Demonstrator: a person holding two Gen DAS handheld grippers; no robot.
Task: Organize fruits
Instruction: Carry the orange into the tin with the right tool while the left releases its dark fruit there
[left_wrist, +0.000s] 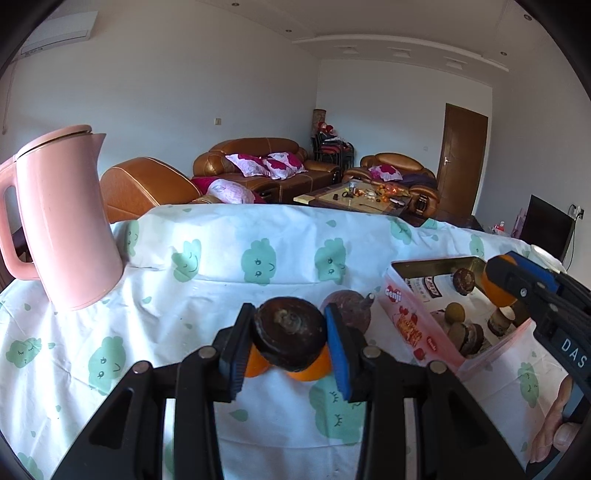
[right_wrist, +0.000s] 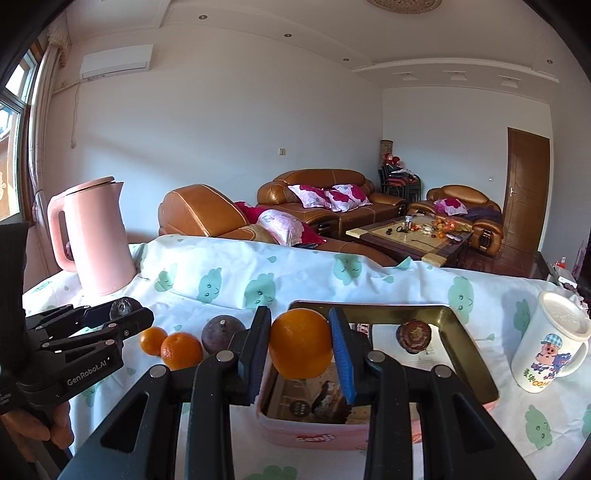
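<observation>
My left gripper (left_wrist: 290, 338) is shut on a dark brown round fruit (left_wrist: 290, 334), held above two oranges (left_wrist: 308, 369) on the tablecloth; a purple fruit (left_wrist: 351, 308) lies just behind. My right gripper (right_wrist: 301, 345) is shut on an orange (right_wrist: 301, 343) over the pink tin box (right_wrist: 317, 432). A brown fruit (right_wrist: 413, 336) lies in the tin's far part, and the left wrist view shows several brown fruits (left_wrist: 463, 330) inside the tin (left_wrist: 410, 325). In the right wrist view, two oranges (right_wrist: 181, 350) and the purple fruit (right_wrist: 221, 332) lie left of the tin, with the left gripper (right_wrist: 120, 314) beyond them.
A pink kettle (left_wrist: 68, 218) stands at the table's far left. A white cartoon mug (right_wrist: 550, 350) stands to the right of the tin. The table has a white cloth with green prints (left_wrist: 221, 266). Sofas and a coffee table lie beyond its far edge.
</observation>
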